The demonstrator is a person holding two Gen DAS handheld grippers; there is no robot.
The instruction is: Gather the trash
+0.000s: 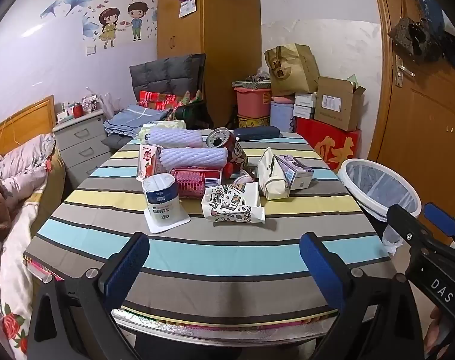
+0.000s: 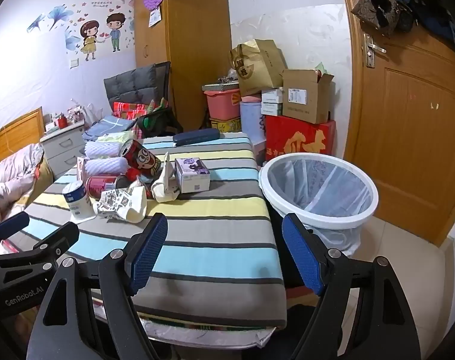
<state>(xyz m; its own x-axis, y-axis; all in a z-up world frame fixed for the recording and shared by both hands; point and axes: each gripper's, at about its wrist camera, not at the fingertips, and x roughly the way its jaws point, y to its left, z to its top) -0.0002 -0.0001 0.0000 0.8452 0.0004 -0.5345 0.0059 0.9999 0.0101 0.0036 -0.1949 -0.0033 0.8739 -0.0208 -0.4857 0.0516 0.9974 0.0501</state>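
Trash (image 1: 197,177) piled on striped table (image 1: 215,252); both grippers' fingers wide apart, empty.

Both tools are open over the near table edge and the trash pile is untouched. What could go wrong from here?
1. The red can leans on the pile; pulling a neighbour may send it rolling.
2. The white bin stands beside the table, below its edge, so a release short of it could miss.
3. The upturned yogurt cup may tip if the left tool nudges it.
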